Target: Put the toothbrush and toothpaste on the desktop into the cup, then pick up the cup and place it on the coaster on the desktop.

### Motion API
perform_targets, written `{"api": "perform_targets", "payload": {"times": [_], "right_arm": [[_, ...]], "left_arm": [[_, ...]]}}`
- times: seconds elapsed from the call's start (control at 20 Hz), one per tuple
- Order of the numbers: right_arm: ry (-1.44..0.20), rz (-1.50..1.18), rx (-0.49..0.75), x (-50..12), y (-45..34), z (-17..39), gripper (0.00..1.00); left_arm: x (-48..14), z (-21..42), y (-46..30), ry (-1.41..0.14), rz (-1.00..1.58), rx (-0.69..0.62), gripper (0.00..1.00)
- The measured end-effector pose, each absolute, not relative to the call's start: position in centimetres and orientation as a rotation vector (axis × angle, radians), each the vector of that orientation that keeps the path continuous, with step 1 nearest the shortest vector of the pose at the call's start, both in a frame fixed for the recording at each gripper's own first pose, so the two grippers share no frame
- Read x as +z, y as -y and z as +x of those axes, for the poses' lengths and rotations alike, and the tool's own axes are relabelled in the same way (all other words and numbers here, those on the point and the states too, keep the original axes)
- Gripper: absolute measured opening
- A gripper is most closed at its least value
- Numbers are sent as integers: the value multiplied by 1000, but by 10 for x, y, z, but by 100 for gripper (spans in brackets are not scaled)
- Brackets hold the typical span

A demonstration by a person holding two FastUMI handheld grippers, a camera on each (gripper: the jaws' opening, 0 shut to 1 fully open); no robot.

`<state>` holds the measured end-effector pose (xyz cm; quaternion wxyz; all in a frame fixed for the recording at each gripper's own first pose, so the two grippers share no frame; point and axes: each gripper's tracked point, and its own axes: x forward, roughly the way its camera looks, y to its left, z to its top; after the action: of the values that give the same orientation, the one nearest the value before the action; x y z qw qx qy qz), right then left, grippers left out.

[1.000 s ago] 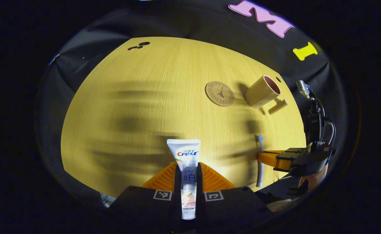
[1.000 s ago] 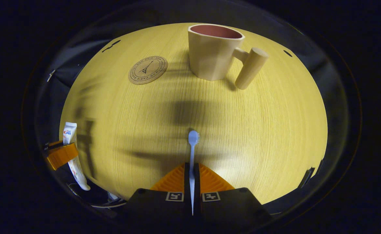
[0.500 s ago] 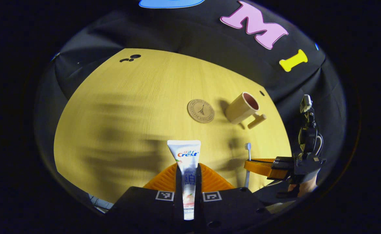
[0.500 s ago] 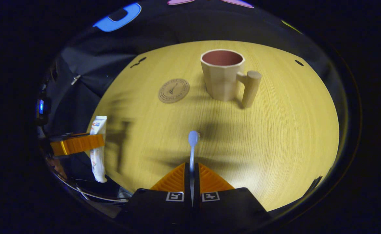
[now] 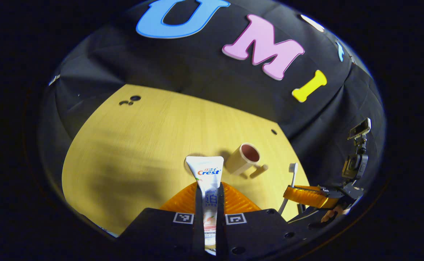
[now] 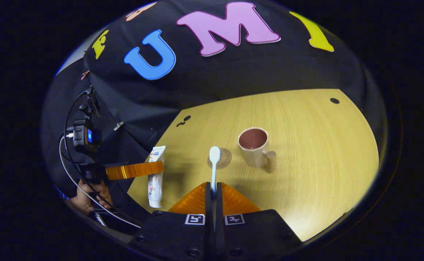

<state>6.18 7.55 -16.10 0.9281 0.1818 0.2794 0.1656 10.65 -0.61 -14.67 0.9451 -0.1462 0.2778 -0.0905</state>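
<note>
My left gripper (image 5: 209,194) is shut on the white toothpaste tube (image 5: 208,174), held high above the wooden desktop (image 5: 132,145). My right gripper (image 6: 213,188) is shut on the pale blue toothbrush (image 6: 214,163), bristle head pointing forward, also well above the desktop (image 6: 306,152). The beige cup (image 5: 242,159) with a dark red inside and a peg handle stands upright on the desk; in the right gripper view the cup (image 6: 254,146) sits right of the round cork coaster (image 6: 224,157), which the brush head partly hides. The other gripper with the tube (image 6: 155,174) shows at left.
The black cloth wall rises behind the desk. In the left gripper view, the right gripper (image 5: 307,195) with the toothbrush (image 5: 290,181) and a person's hand (image 5: 329,214) are at lower right. A hand (image 6: 83,197) and cables are at lower left in the right gripper view.
Both grippers have risen well above the desk with the tube and the brush; the cup and coaster now look smaller and farther below. The cup and coaster have not moved.
</note>
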Motion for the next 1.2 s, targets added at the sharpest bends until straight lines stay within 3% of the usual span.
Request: {"api": "perform_targets", "payload": {"times": [0.05,0.1,0.35,1.2], "right_arm": [[-542,383,344,-148,-69,64,5],[-515,391,341,-138,-62,64,5],[-433,400,327,-109,-28,60,5],[-419,488,268,-118,72,46,5]], "left_arm": [[-129,114,15,-516,-299,-204,22],[-116,124,22,-467,-298,-221,17],[-62,167,73,-298,-301,-317,17],[-106,298,135,-250,-353,-288,17]]}}
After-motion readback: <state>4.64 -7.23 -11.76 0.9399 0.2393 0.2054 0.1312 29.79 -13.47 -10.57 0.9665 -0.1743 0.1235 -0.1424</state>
